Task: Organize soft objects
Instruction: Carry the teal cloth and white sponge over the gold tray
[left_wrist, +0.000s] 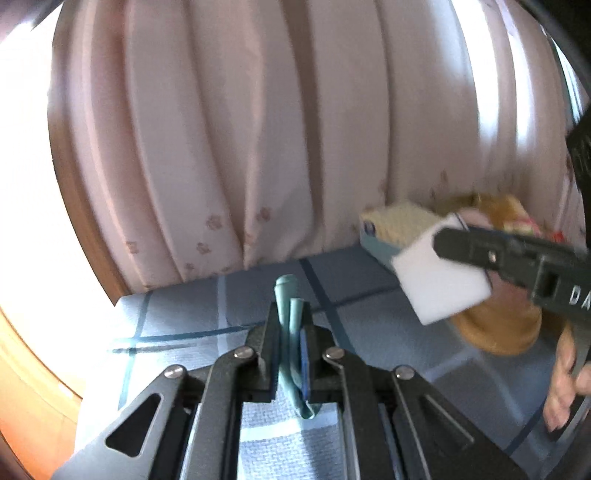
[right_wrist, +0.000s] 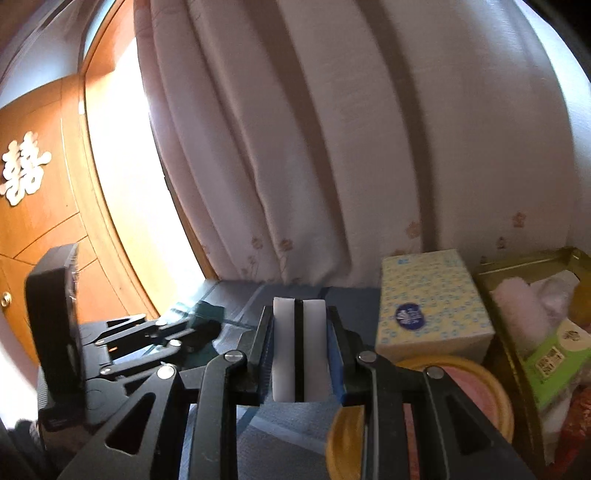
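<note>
Left gripper (left_wrist: 290, 332): lower centre of the left wrist view, closed on a teal cloth (left_wrist: 290, 317), a thin rolled strip standing up between the pads. Limp and light by the look of it; likely to droop or slide if gripped loosely, best taken where the folds bunch thickest.

Right gripper (right_wrist: 299, 350): lower centre of the right wrist view, clamped on a white sponge block (right_wrist: 299, 347), apparently two slabs pressed face to face, held above the bench (left_wrist: 184, 314). Seen again at right of the left wrist view as a white block (left_wrist: 439, 273) in dark fingers. Probably light, compressible, springy; mid-face grip suits it, hard squeeze would deform it.

Bench: blue checked covering, lower half of both views.

Tissue box (right_wrist: 432, 302): yellow-and-blue pattern, right of centre, against the curtain (right_wrist: 332, 147).

Yellow bowl (right_wrist: 424, 406): lower right, just in front of the box.

Gold-rimmed tray (right_wrist: 517, 266): far right, holding pale soft items and a green packet; a likely destination, though uncertain.
</note>
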